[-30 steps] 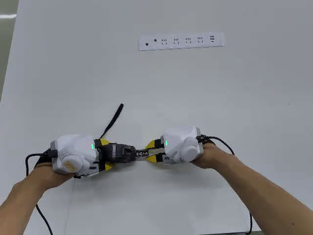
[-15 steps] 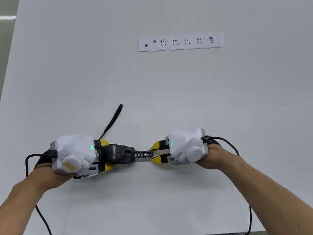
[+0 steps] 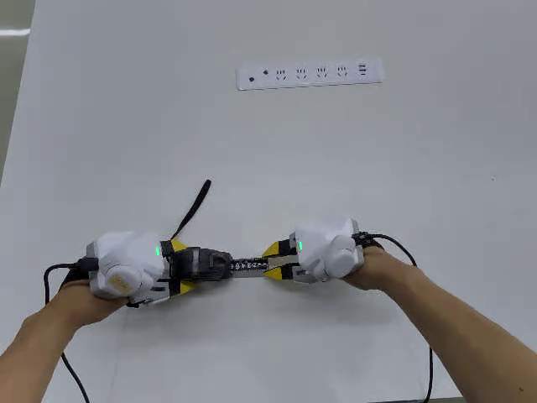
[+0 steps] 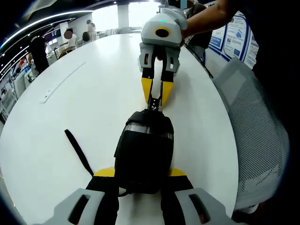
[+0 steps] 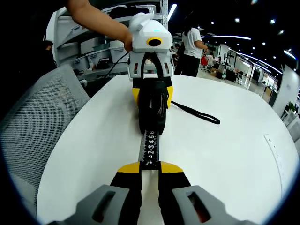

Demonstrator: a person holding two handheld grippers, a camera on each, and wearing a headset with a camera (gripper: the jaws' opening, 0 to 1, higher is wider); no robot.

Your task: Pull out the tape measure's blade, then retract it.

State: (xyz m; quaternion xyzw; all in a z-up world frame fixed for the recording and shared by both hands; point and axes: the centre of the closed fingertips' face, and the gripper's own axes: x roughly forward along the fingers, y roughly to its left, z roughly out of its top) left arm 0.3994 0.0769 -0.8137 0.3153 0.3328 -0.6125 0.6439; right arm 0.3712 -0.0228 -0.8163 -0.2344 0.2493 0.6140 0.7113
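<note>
A black tape measure [image 3: 204, 263] lies low over the white table, held in my left gripper [image 3: 181, 267], which is shut on its case [image 4: 143, 151]. A short length of marked blade [image 3: 247, 266] runs out of the case to the right. My right gripper [image 3: 275, 262] is shut on the blade's end [image 5: 150, 154]. In the right gripper view the blade's numbers read 2 to 6 and the case [image 5: 152, 104] sits ahead. The tape measure's black wrist strap [image 3: 193, 206] trails on the table behind the case.
A white power strip [image 3: 310, 72] lies at the far side of the white table [image 3: 377, 168]. Black cables trail from both grippers over the near edge. A grey mesh chair [image 5: 28, 136] stands beside the table, and people stand in the room beyond.
My right gripper has moved to the right, away from the case, and more blade shows between the two grippers. The left gripper and the case have stayed put.
</note>
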